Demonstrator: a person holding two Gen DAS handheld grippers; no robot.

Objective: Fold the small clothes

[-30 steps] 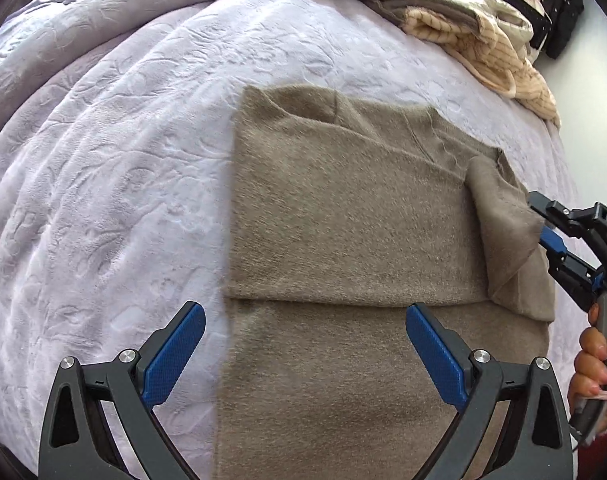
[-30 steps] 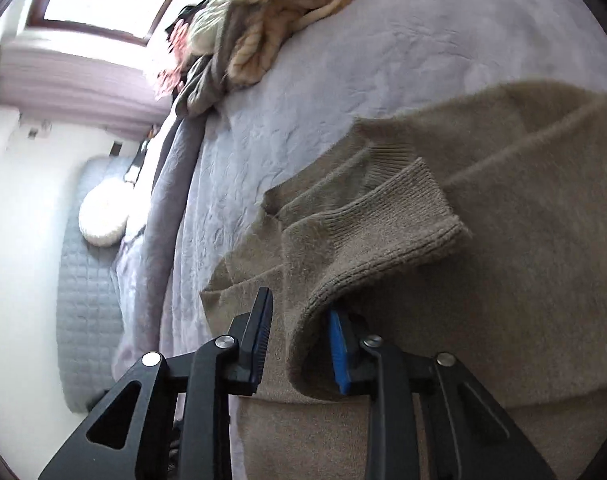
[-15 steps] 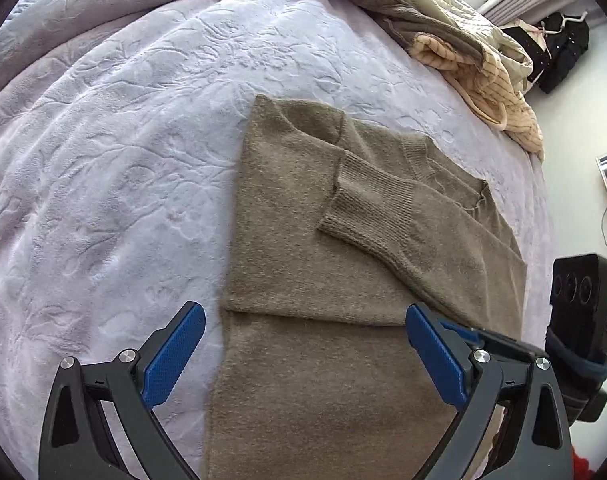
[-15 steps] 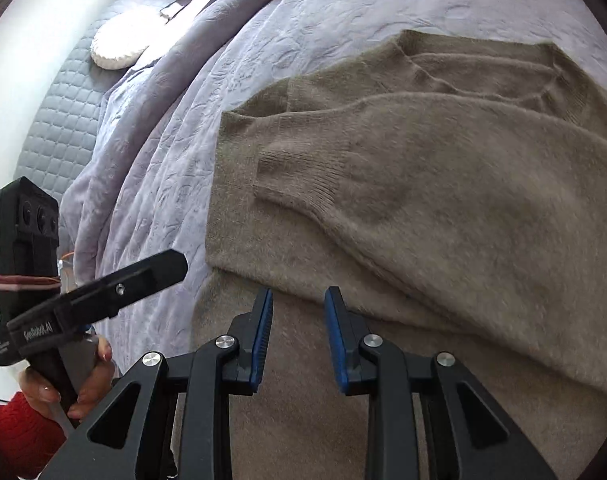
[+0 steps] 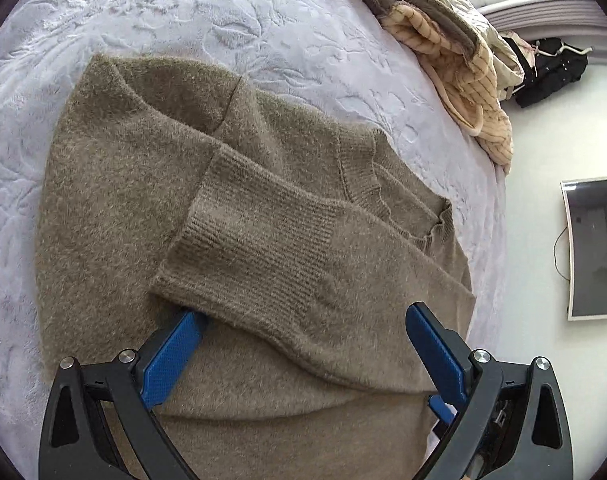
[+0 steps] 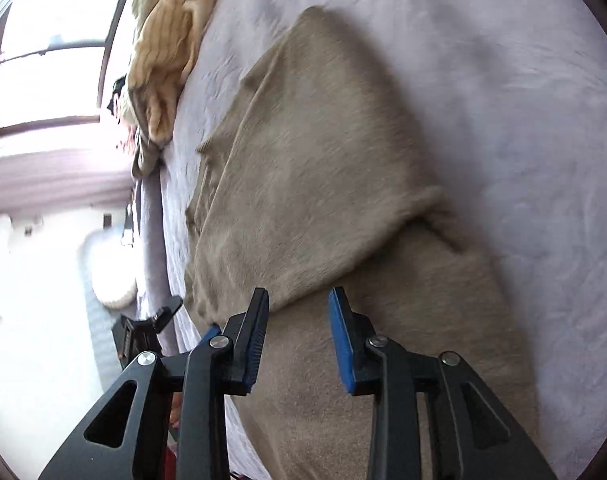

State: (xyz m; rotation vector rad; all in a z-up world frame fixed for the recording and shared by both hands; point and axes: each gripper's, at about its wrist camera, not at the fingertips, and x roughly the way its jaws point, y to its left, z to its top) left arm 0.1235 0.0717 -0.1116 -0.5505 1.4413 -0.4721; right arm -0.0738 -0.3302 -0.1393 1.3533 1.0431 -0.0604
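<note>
A brown knitted sweater point(image 5: 115, 184) lies flat on the lavender bedspread point(image 5: 231, 20), one sleeve folded across its body. My left gripper point(image 5: 303, 316) stands wide open low over that sleeve. Its left fingertip point(image 5: 183, 328) is tucked just under the ribbed cuff point(image 5: 239, 248), and the other fingertip sits beyond the sleeve's far side. In the blurred right wrist view my right gripper point(image 6: 298, 300) hovers over the sweater point(image 6: 323, 168) at the fold's edge. Its jaws are opening, with nothing pinched between them. A part of the left gripper point(image 6: 163, 312) shows at its left.
A heap of cream striped and grey clothes point(image 5: 463, 72) lies at the bed's far edge. Off the bed on the floor are a black bag point(image 5: 551, 76) and a grey rectangular box point(image 5: 591, 248). A bright window point(image 6: 51, 80) and a white cushion point(image 6: 111, 272) show at the left.
The right gripper laid the sleeve across the sweater's body, let go and drew back, rolling as it went. The left gripper moved in close to the cuff.
</note>
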